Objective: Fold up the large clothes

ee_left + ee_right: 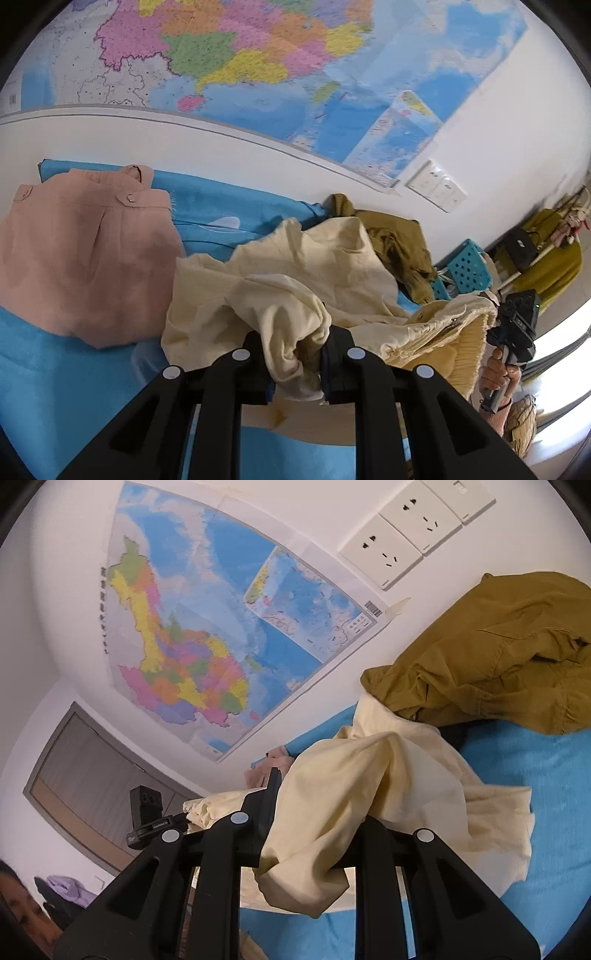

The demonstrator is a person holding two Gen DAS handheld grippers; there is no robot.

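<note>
A large cream garment [280, 291] lies crumpled on the blue-covered table [66, 376]. My left gripper [295, 354] is shut on a bunched edge of it, which hangs down between the fingers. My right gripper [314, 834] is shut on another part of the same cream garment [369, 775], with cloth draped over its right finger. The right gripper also shows at the right of the left wrist view [513, 325], holding the cream cloth up. The garment is lifted and stretched between the two grippers.
A folded pink garment [74, 258] lies at the left on the table. An olive-brown garment [491, 657] is heaped by the wall behind the cream one. A map [207, 635] and wall sockets [406, 535] hang on the white wall. A blue perforated basket [467, 266] stands past the table's end.
</note>
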